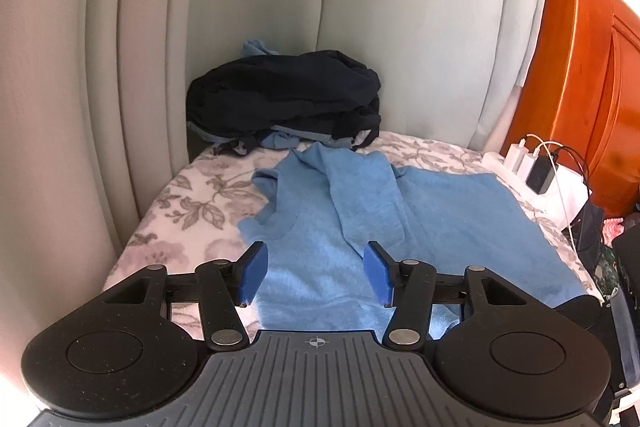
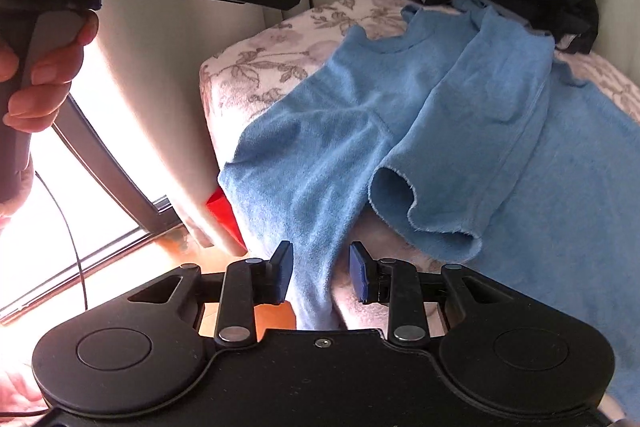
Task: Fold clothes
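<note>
The left gripper hovers released above the blue shirt on the bed; the right gripper straddles its hem, unclamped.

Black hand-held gripper, blue pads, silver pivot screws, white "GenRobot.AI" lettering
</note>
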The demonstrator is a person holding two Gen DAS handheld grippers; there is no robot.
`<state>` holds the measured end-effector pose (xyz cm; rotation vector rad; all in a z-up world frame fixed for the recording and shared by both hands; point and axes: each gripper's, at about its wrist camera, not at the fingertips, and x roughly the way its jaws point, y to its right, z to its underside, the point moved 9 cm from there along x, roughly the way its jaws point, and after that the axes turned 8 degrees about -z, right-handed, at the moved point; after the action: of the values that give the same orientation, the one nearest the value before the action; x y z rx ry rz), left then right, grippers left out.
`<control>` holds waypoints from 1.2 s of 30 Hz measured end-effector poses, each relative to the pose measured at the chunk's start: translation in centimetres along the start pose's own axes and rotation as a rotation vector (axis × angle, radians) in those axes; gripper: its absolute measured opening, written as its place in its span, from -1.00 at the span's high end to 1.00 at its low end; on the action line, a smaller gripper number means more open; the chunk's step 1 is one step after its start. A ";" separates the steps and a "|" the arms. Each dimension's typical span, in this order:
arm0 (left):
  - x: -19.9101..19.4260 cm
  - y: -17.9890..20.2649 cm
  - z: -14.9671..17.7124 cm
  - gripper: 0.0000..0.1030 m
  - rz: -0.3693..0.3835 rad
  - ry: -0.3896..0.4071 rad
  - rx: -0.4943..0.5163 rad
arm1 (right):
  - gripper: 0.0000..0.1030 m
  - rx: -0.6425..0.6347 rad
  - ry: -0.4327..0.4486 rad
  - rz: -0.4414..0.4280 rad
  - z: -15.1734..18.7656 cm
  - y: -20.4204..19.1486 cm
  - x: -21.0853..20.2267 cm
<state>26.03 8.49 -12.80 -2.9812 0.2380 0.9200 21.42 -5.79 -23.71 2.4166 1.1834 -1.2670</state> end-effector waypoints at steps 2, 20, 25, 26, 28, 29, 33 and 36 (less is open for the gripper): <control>0.3 -0.1 0.1 0.03 -0.002 -0.005 -0.002 | 0.56 0.002 -0.002 -0.003 0.0 -0.1 0.4; 1.2 -2.1 2.8 -0.08 -0.033 -0.064 0.001 | 0.98 0.258 0.269 -0.142 -6.2 3.6 -4.4; 1.5 -2.6 3.3 -0.08 -0.043 -0.081 -0.004 | 0.91 0.218 0.240 -0.129 -6.2 3.7 -4.5; 1.5 -2.6 3.2 -0.08 -0.043 -0.078 -0.005 | 0.85 0.190 0.211 -0.120 -5.7 3.3 -4.1; 1.6 -2.7 3.0 -0.08 -0.041 -0.073 -0.006 | 0.74 0.143 0.158 -0.119 -4.4 2.3 -3.3; 1.6 -2.7 2.9 -0.09 -0.040 -0.071 -0.007 | 0.74 0.121 0.132 -0.119 -3.7 1.8 -3.0; 1.7 -2.4 2.9 -0.10 -0.033 -0.070 -0.004 | 0.53 0.095 0.078 -0.103 -1.8 1.4 -1.8; 1.5 -2.2 2.9 -0.12 -0.030 -0.070 0.003 | 0.47 0.100 0.052 -0.093 -1.0 1.7 -1.2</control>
<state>25.96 10.60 -16.18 -2.9345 0.1937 1.0167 22.91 -7.18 -22.47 2.5058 1.2899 -1.3272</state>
